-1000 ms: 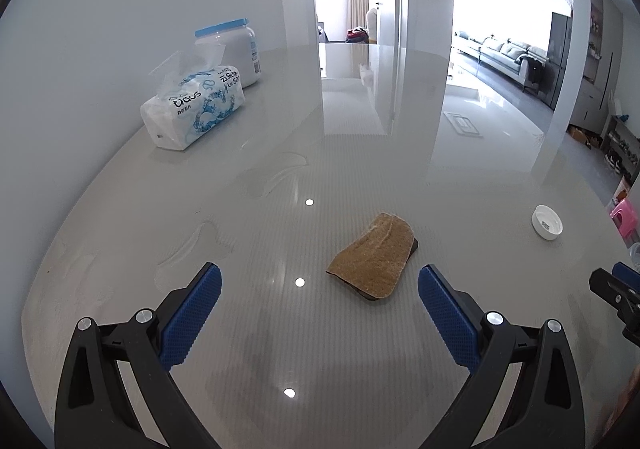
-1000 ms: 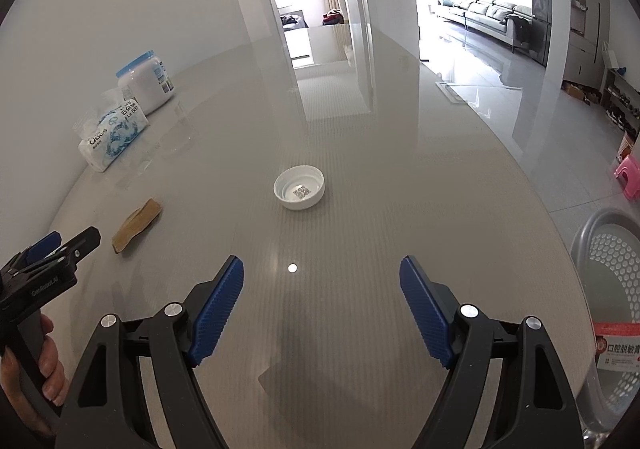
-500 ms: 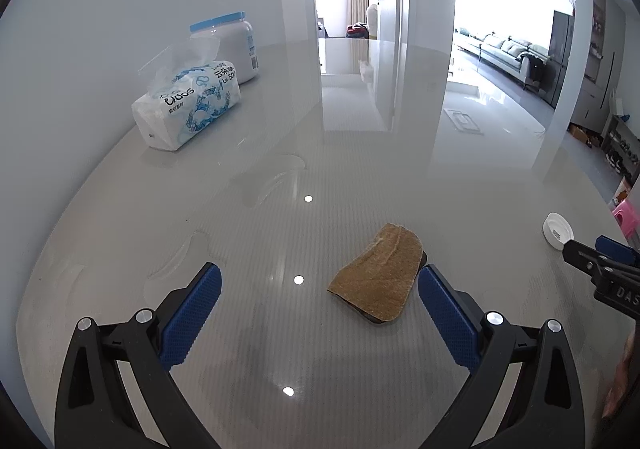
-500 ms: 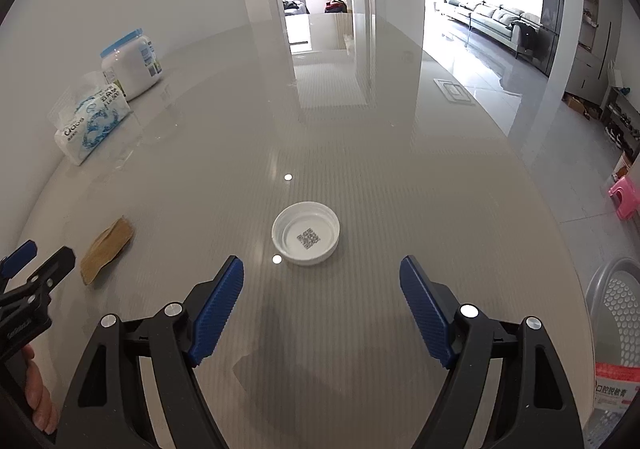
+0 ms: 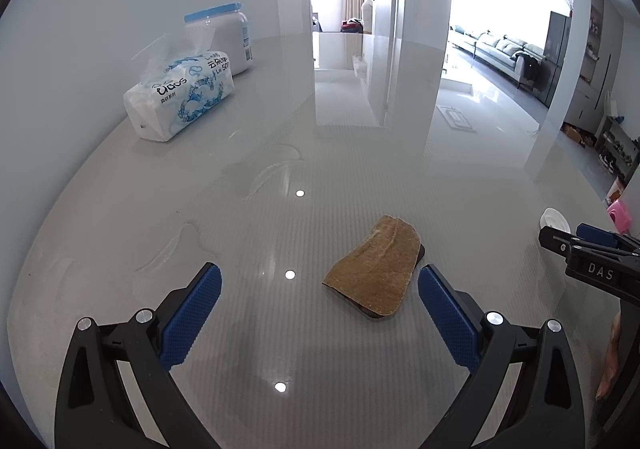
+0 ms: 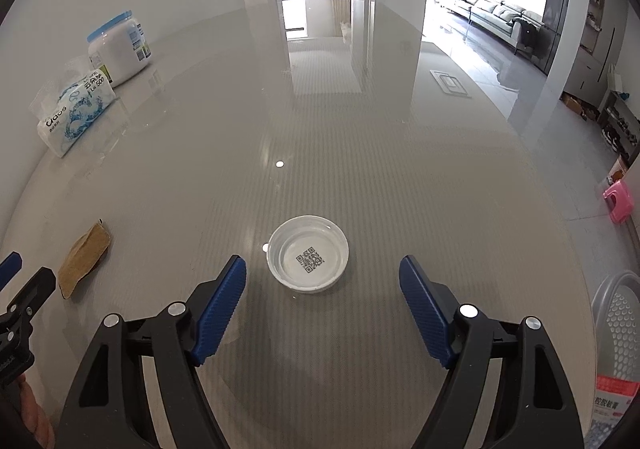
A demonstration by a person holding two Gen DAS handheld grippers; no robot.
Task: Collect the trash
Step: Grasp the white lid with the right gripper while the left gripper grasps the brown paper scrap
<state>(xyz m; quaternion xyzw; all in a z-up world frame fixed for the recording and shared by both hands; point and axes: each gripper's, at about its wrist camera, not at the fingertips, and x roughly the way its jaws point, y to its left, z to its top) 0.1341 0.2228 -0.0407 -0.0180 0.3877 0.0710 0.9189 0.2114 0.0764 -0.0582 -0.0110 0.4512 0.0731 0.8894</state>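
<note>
A white lid (image 6: 307, 259) is lying on the glossy table (image 6: 360, 153), just ahead of the right gripper (image 6: 322, 313), whose jaws are standing wide and empty. A brown scrap (image 5: 375, 276) is lying beside the left gripper (image 5: 319, 315), likewise gaping empty.

The tissue pack (image 5: 180, 95) at the far left of the bench reads "Ubos" with "500" at its end; its Chinese print is too small to read. The right gripper (image 5: 592, 245) carries white letters "DAS". The white lid (image 6: 308, 259) holds a QR code. The jar (image 5: 228, 37) label is unreadable.
</note>
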